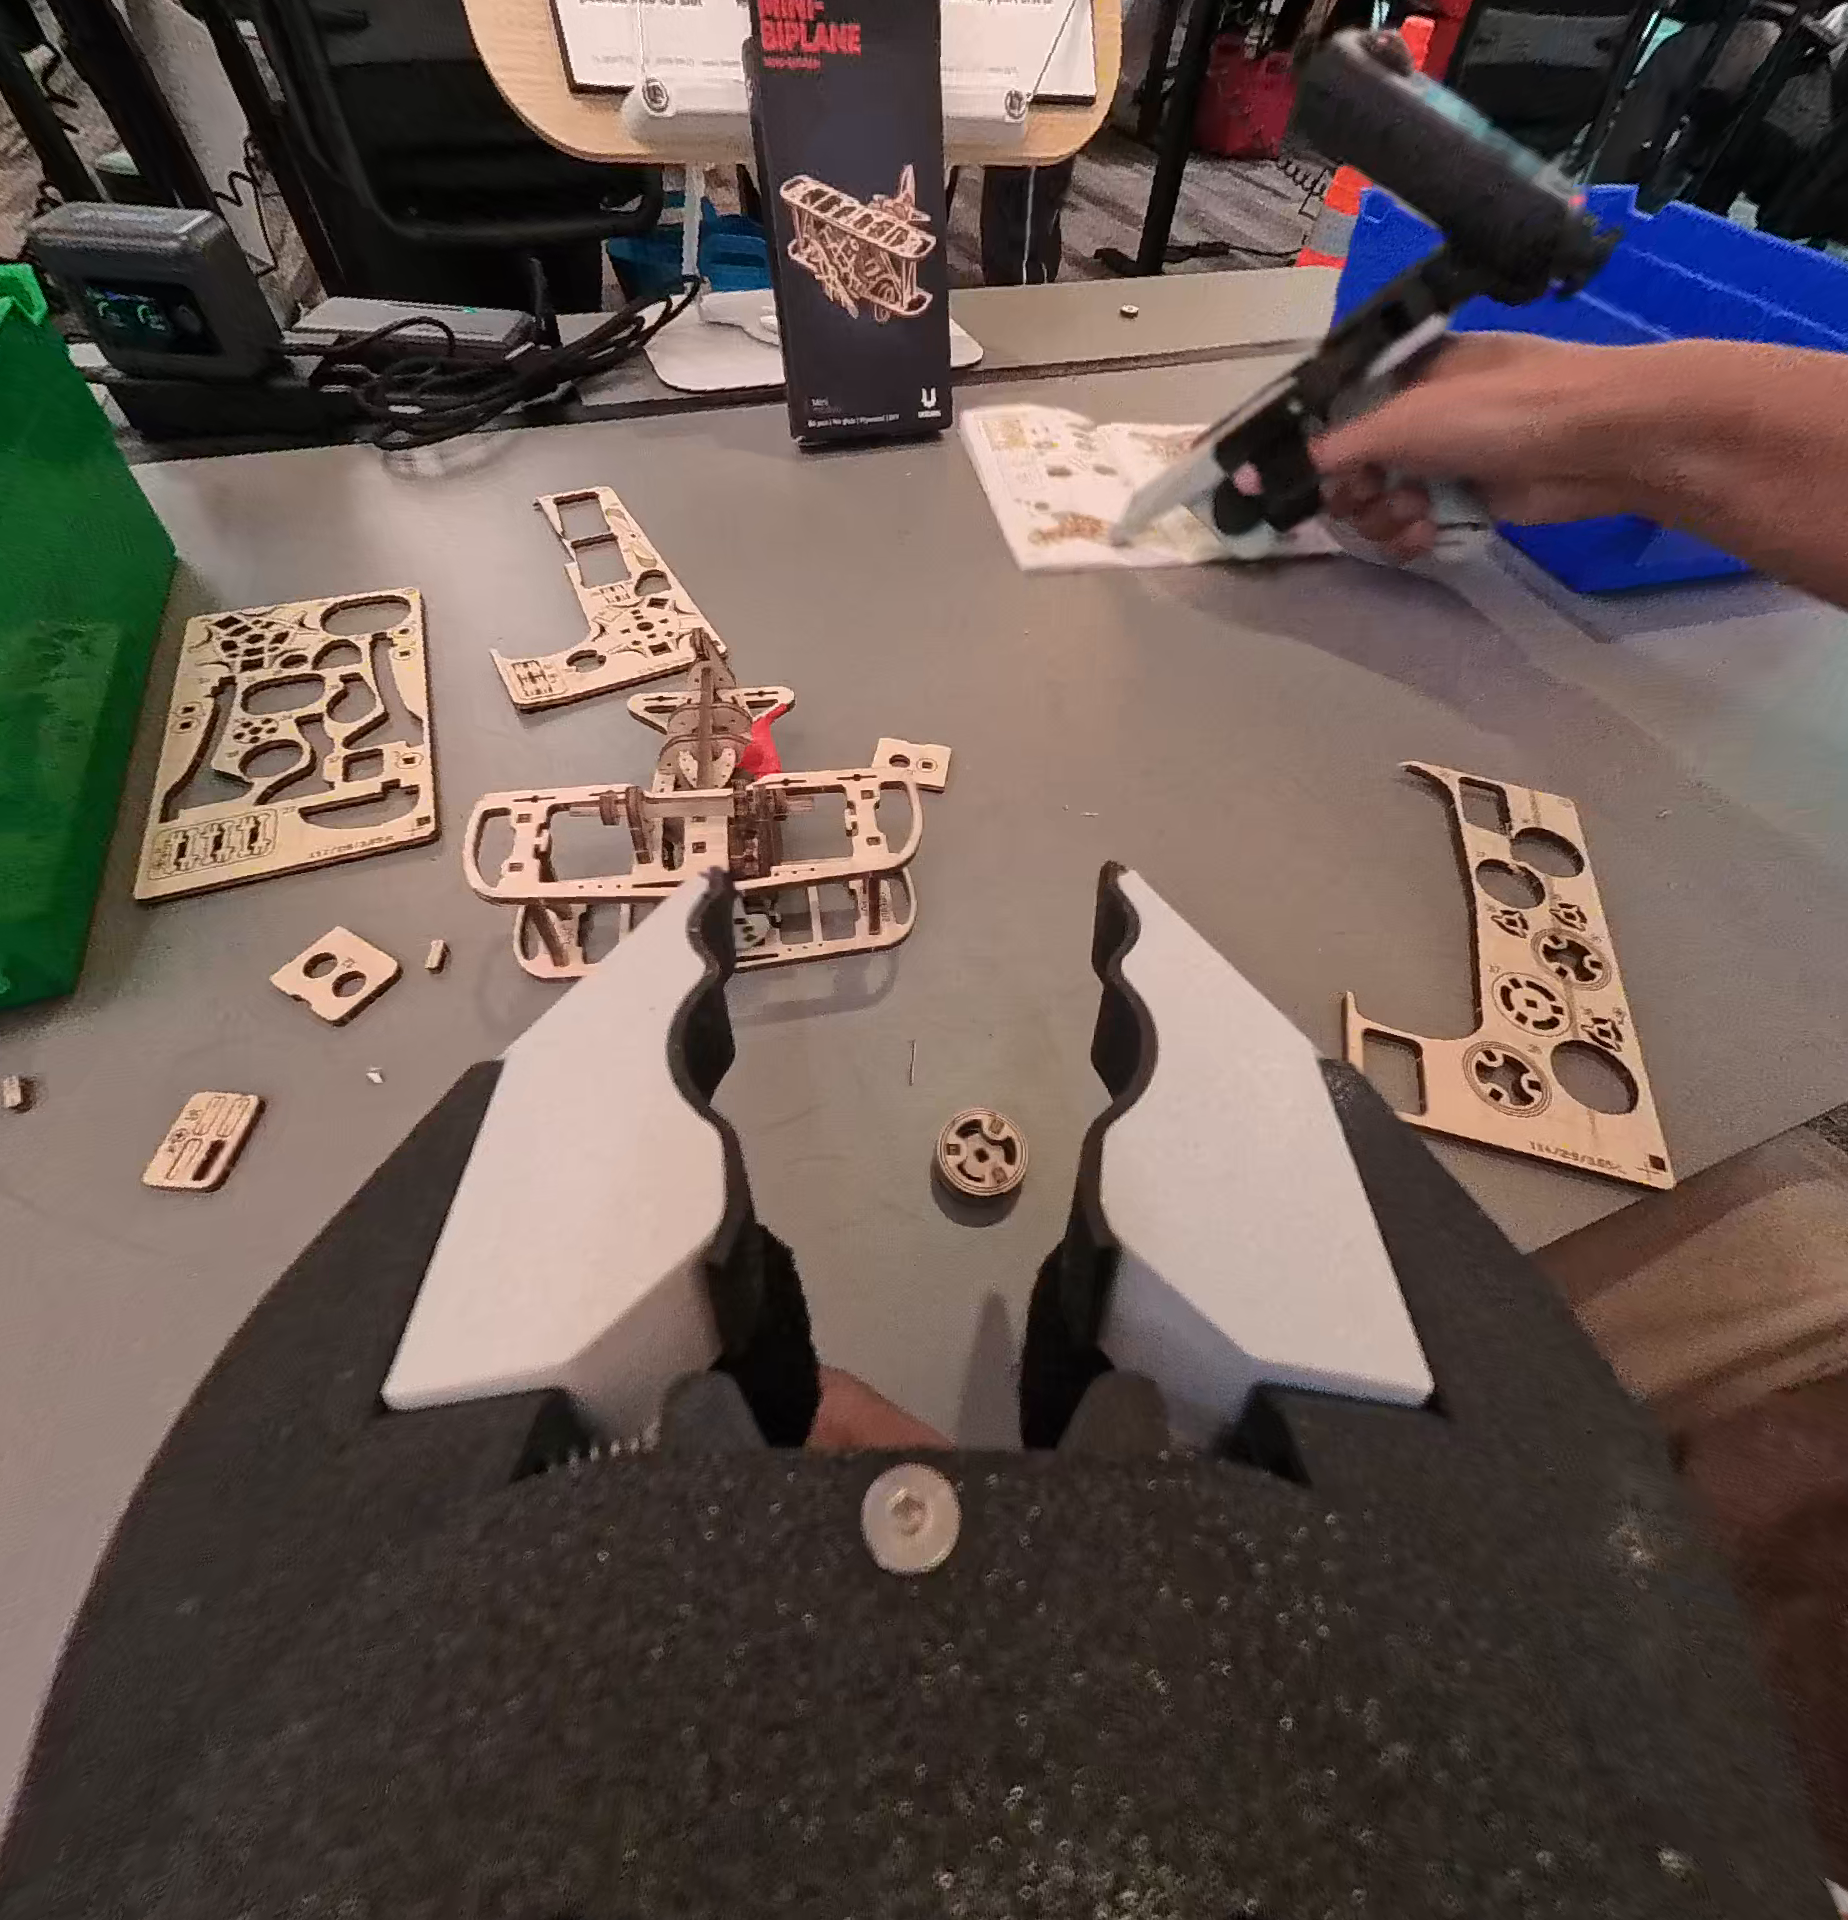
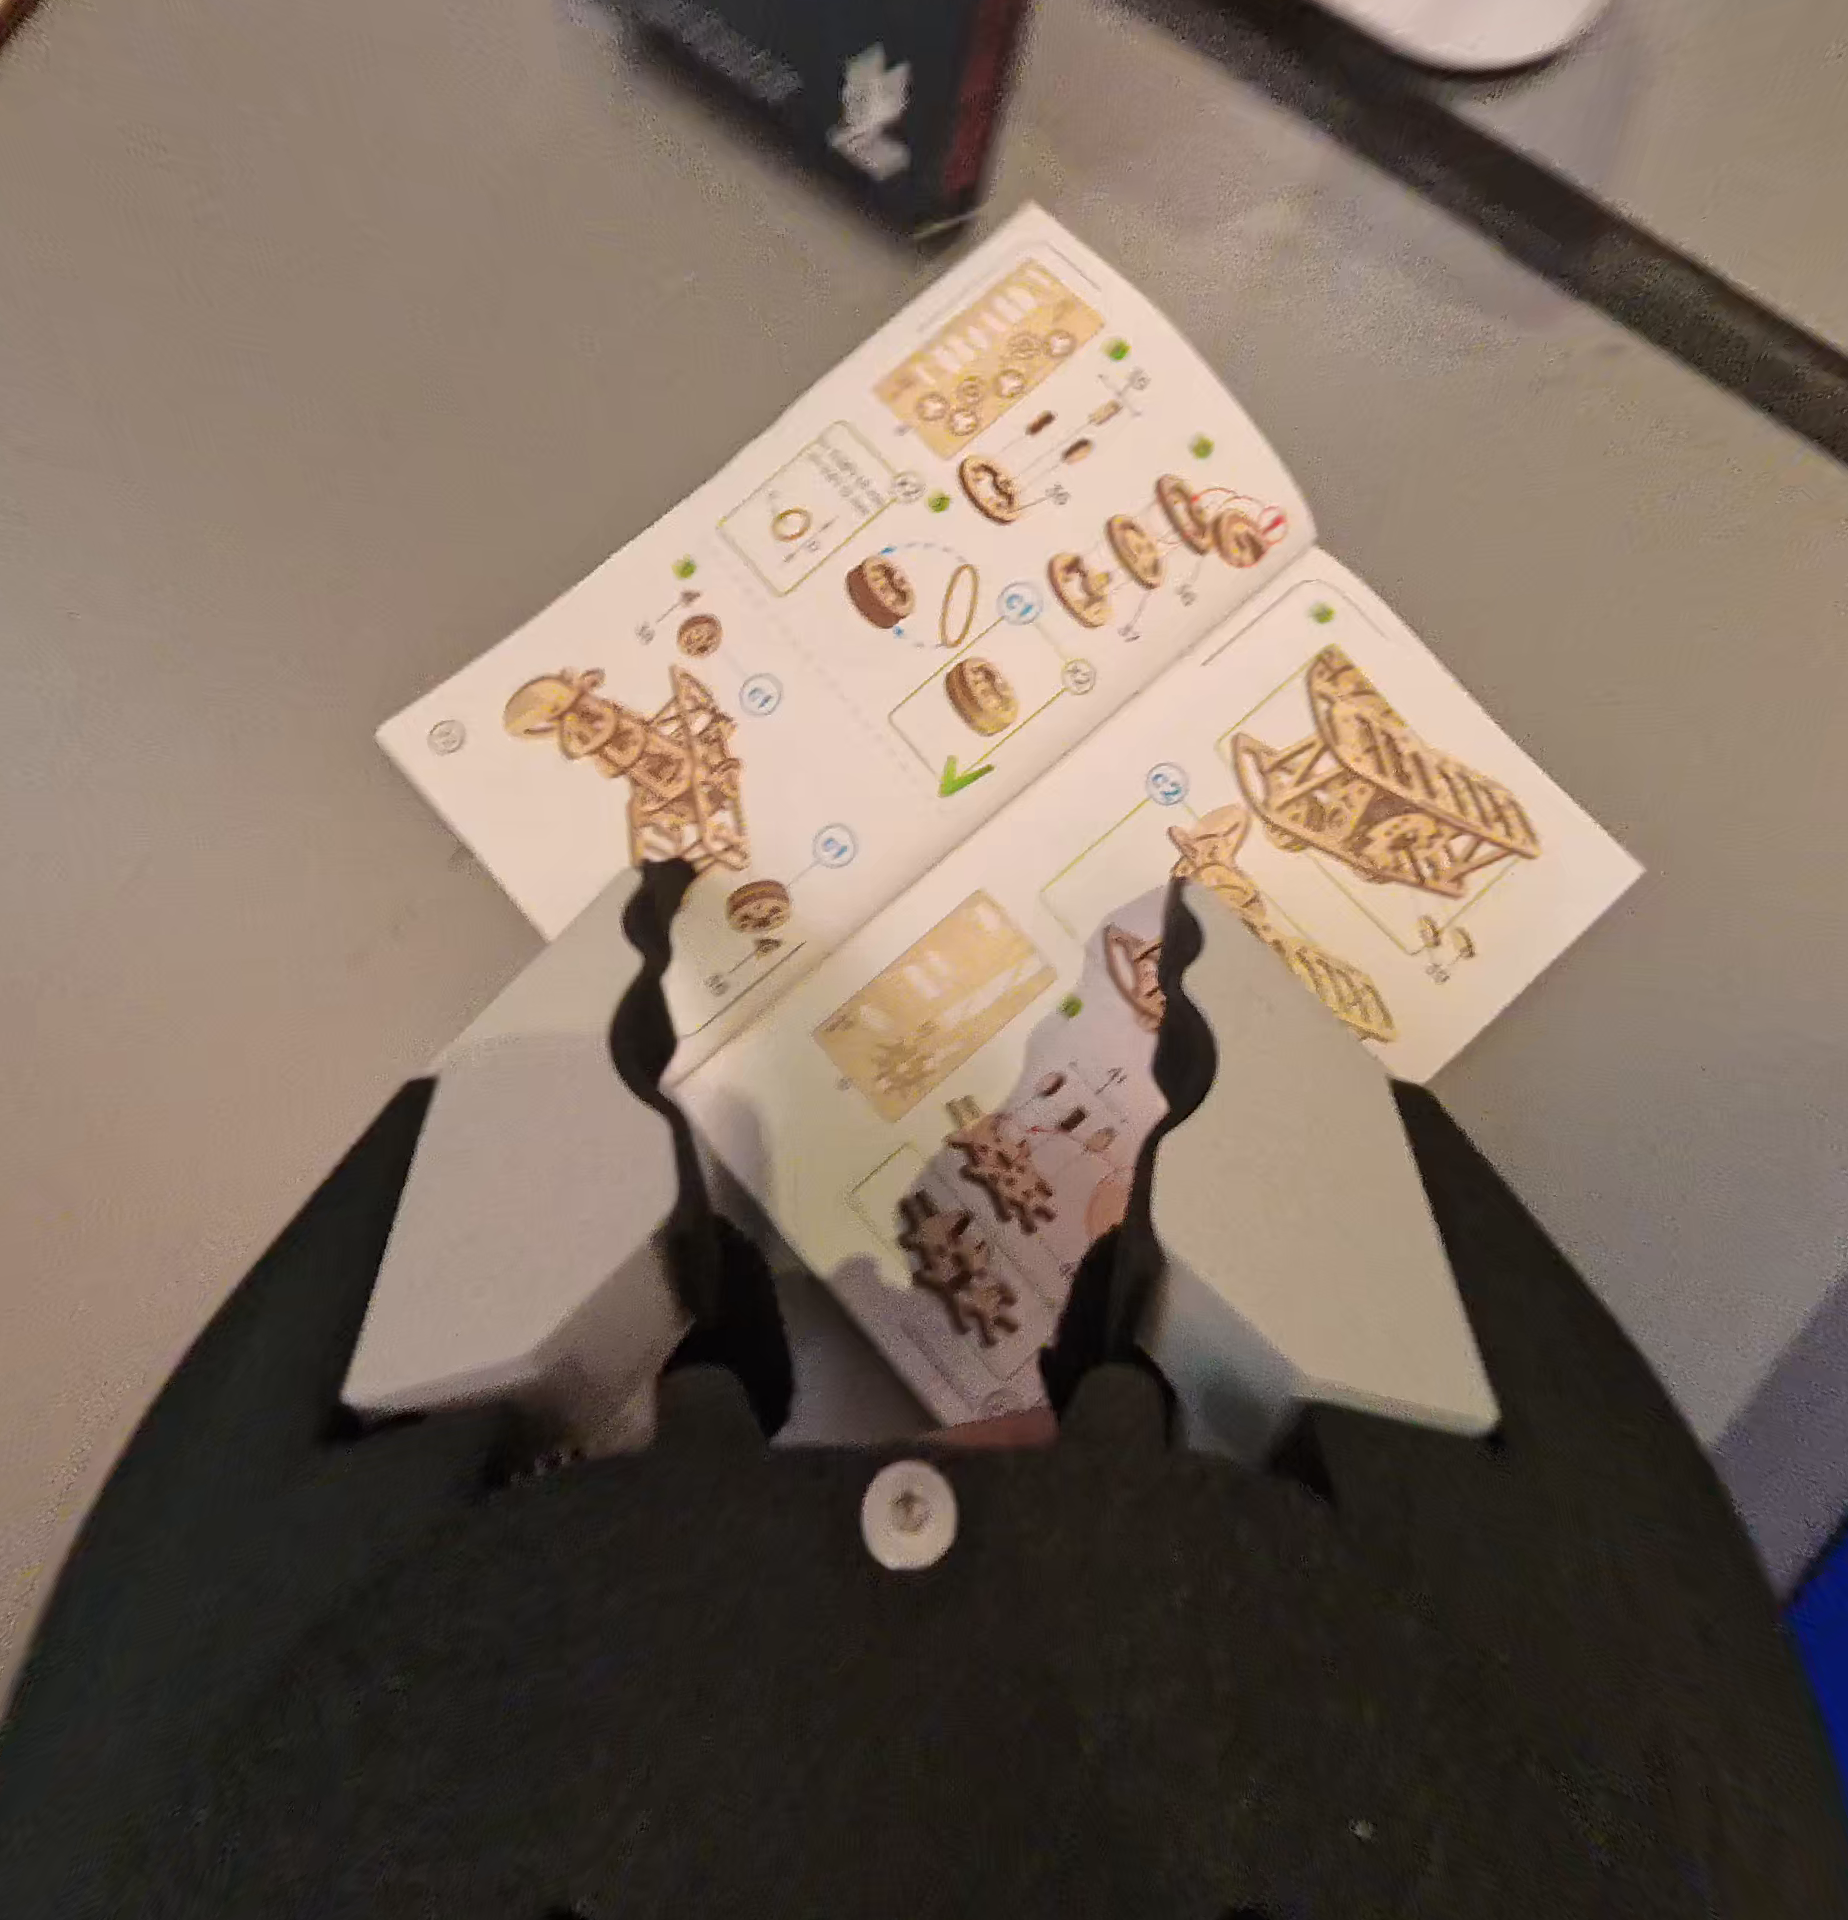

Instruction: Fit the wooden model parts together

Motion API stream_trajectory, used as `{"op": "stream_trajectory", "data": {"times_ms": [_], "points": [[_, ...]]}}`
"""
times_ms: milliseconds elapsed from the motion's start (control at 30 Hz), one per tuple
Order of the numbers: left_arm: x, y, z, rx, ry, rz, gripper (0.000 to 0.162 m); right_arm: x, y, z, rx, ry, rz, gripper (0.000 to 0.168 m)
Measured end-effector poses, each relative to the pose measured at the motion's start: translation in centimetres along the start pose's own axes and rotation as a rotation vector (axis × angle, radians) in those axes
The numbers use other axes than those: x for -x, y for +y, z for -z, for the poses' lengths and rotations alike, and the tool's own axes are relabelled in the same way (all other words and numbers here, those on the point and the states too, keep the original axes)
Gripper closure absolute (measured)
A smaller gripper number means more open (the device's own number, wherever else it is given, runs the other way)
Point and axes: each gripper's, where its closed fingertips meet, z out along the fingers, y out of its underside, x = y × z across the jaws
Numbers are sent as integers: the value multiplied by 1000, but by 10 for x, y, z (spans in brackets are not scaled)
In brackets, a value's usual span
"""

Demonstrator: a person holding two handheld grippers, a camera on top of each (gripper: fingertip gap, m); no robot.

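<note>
Left tongs (image 1: pixel 909 883) wide, empty, hovering over counter (image 1: pixel 1159 675) with loose wheel (image 1: pixel 980 1151) lying between fingers, biplane (image 1: pixel 691 831) just beyond, likely staged for wheel pickup. Right tongs (image 2: pixel 915 883) wide, empty, over open booklet (image 2: pixel 1003 727), probably checking wheel step. Left view alone shows biplane, wheel, sheets (image 1: pixel 1512 977); right view alone shows booklet diagrams, blurred.

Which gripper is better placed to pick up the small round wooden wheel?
Left gripper: open, with the small round wooden wheel on the table between its fingers. The right gripper is over the open instruction booklet.
</note>
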Motion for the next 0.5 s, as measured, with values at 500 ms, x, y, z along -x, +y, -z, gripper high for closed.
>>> {"op": "stream_trajectory", "data": {"times_ms": [500], "points": [[-25,-1,-17,39,67,7,96,49,31,79,-164,-65,-35,90]]}}
